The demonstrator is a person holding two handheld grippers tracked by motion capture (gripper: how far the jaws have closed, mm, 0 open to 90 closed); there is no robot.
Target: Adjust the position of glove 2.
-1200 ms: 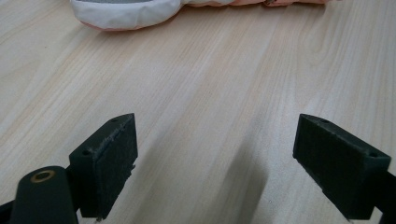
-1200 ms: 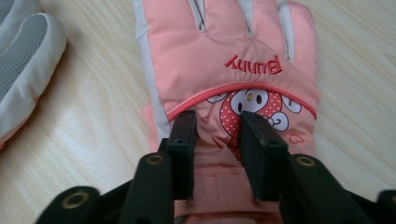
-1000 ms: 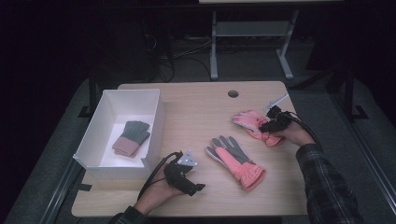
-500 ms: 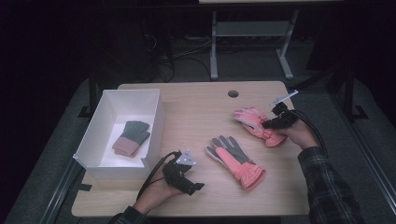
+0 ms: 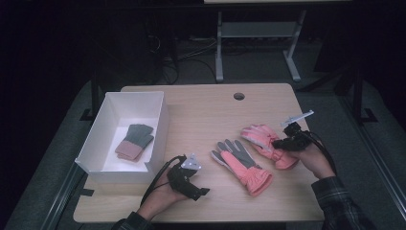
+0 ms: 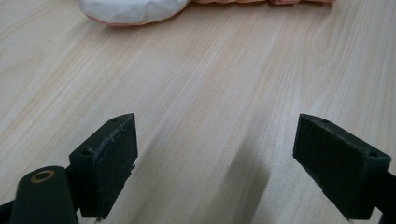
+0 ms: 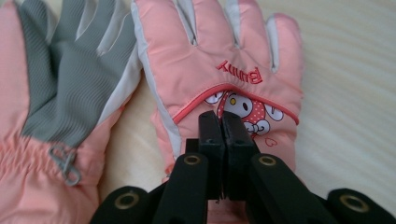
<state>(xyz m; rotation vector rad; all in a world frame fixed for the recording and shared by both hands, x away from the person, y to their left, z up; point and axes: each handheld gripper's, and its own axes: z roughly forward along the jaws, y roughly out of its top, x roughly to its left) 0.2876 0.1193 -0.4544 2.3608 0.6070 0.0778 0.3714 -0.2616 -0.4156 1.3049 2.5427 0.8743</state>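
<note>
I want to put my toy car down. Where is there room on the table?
The far half of the table, between the white box and the hole, is bare. So is the strip before the left claw. It's crowded around the two pink gloves by the right claw.

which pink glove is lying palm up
The pink glove in the table's middle, showing its grey palm; the one under the right gripper shows its printed back.

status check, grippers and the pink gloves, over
Left gripper open, low over bare table. Right gripper shut above the pink Bunny glove, whether pinching fabric unclear. Second glove palm up beside it. Nothing in the way.
</note>
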